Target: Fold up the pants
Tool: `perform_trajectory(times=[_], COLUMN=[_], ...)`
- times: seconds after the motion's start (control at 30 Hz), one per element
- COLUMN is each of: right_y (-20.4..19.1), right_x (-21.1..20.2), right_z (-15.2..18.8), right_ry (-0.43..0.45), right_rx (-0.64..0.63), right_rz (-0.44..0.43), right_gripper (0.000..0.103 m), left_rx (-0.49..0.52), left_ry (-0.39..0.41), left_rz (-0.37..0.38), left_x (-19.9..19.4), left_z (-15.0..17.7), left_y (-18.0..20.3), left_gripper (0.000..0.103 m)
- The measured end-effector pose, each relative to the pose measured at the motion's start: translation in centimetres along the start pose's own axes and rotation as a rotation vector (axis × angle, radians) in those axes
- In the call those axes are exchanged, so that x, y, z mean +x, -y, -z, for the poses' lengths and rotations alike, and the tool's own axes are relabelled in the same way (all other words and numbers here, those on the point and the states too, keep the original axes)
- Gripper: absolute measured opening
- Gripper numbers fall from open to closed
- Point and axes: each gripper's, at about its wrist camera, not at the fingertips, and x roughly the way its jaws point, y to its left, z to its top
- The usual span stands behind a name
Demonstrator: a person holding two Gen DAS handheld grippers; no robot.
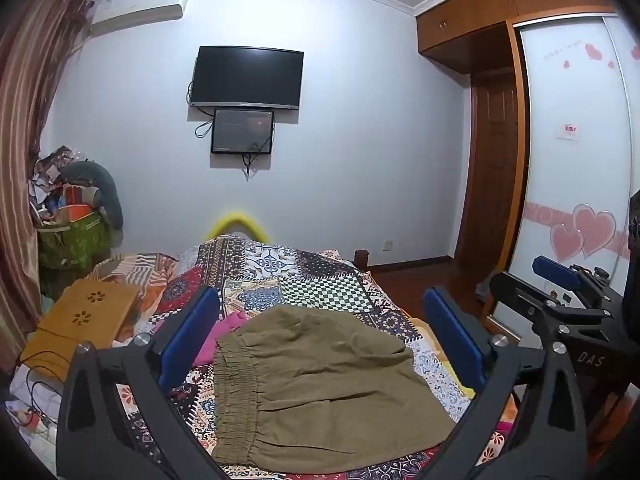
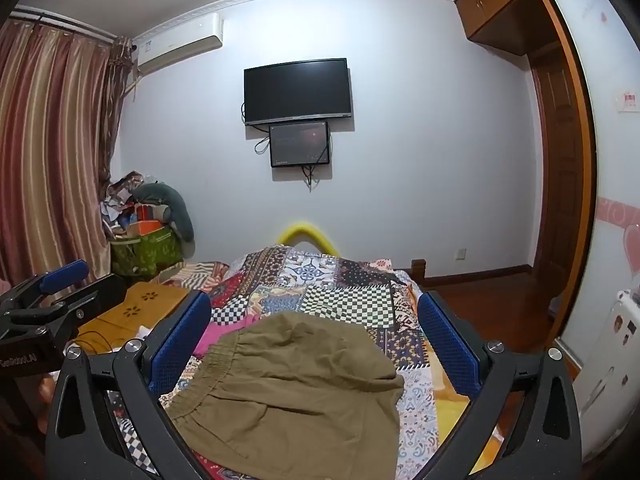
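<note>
Olive-green pants lie folded into a compact bundle on the patterned bedspread, elastic waistband to the left. They also show in the right wrist view. My left gripper is open and empty, hovering above the pants with its blue pads wide apart. My right gripper is open and empty too, above the same bundle. The right gripper shows at the right edge of the left wrist view; the left gripper shows at the left edge of the right wrist view.
A pink cloth lies beside the waistband. A wooden lap tray with cables sits on the bed's left. A cluttered green bag stands by the curtain. A wardrobe and door are on the right.
</note>
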Motion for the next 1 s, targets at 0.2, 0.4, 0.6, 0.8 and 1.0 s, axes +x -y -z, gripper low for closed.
perform_trajectory(times=[0.2,0.4,0.6,0.8,1.0], right_y=[-0.23,-0.48,-0.47,-0.49,-0.44], right_x=[0.11,0.12,0.14,0.14,0.10], right_z=[0.09,0.16,0.14,0.08,0.07], right_ry=[-0.006,-0.006,-0.007,-0.006,-0.007], right_rx=[0.001,0.002,0.003,0.003,0.005], right_rz=[-0.003,-0.008,-0.008,-0.009,-0.010], right_gripper=[0.103,0.103,0.103,0.103,0.103], left_rx=[0.003,0.006,0.008,0.010,0.011], left_ry=[0.002,0.000,0.002,0.007,0.007], left_rz=[0.001,0.000,0.000,-0.001,-0.002], left_x=[0.09,0.01,-0.02,-0.02,-0.06], left_z=[0.12,0.03,0.03,0.09,-0.03], left_y=[-0.05,0.30,0.62,0.33,0.55], left_gripper=[0.103,0.103,0.103,0.103,0.103])
